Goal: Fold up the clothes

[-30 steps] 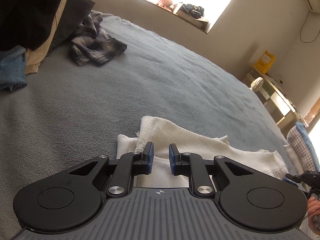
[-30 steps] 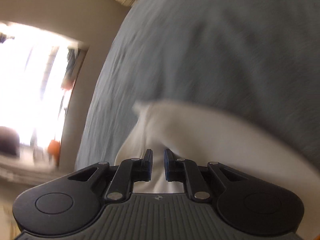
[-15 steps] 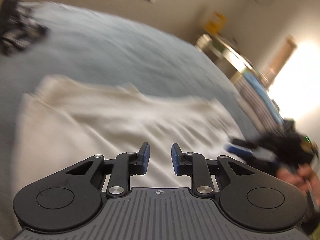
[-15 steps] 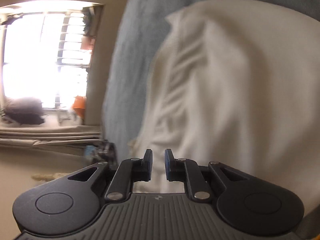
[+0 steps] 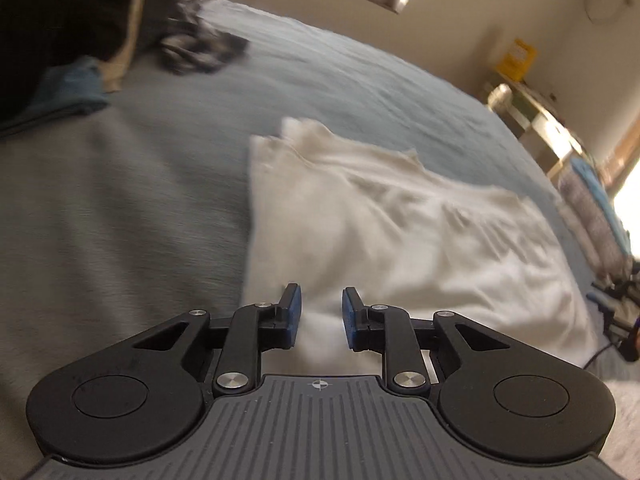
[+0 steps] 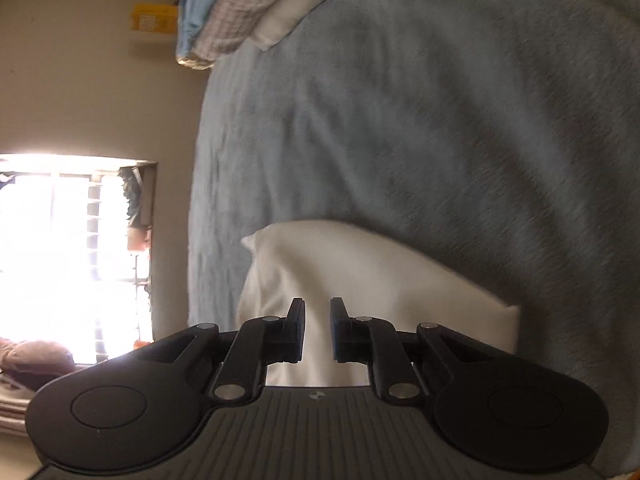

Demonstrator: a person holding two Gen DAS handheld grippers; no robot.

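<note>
1. White garment [image 5: 392,232] spread on grey bed cover [image 5: 120,200], wrinkled, likely mid-fold.
2. Left gripper [image 5: 320,316]: narrow gap, cloth bunched between, seemingly pinched for pulling flat.
3. Right gripper [image 6: 317,330]: narrow, cloth edge between; grip uncertain.

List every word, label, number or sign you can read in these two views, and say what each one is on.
No text can be read in either view.
Yellow box by the far wall: it has dark markings, too blurred to read.
Yellow box in the right wrist view: a pale patch with marks, too small to read.
Grey plate of each tool: only a small crosshair symbol, no letters.
</note>
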